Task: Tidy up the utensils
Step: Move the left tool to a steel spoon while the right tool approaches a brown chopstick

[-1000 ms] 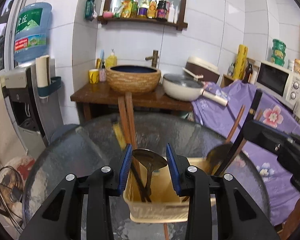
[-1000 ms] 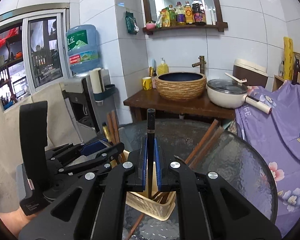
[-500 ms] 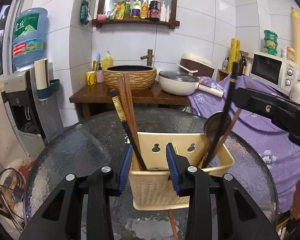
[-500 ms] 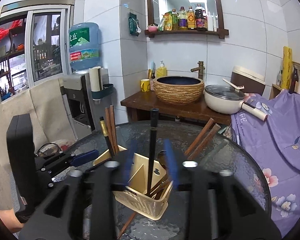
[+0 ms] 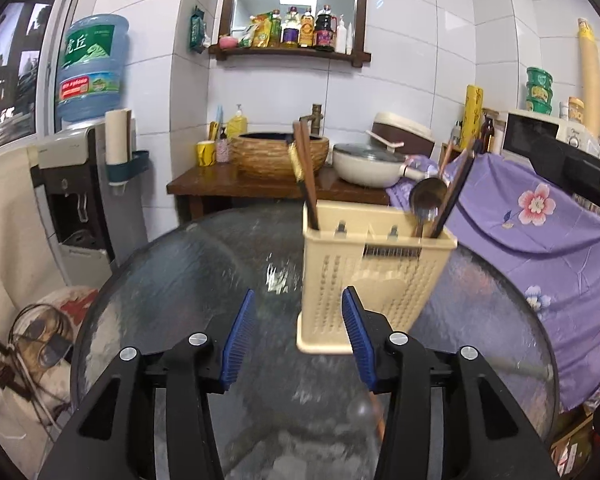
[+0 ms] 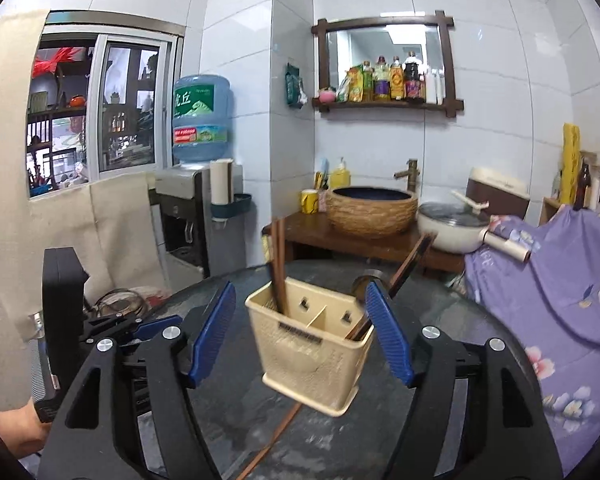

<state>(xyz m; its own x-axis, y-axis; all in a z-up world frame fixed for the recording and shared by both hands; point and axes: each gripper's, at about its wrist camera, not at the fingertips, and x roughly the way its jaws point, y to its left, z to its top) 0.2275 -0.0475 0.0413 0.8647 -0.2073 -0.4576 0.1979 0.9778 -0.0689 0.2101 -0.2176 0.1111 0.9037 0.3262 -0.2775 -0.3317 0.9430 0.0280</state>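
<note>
We see the cream utensil holder (image 5: 370,280) standing upright on the round glass tabletop (image 5: 188,276), with brown chopsticks (image 5: 306,184) in its left compartment and a metal spoon (image 5: 426,200) with dark chopsticks (image 5: 454,196) leaning in its right one. One loose chopstick (image 6: 274,438) lies flat on the glass at the holder's base. Our left gripper (image 5: 296,330) and right gripper (image 6: 300,330) both hover just short of the holder with their blue-padded jaws spread wide, grasping nothing.
</note>
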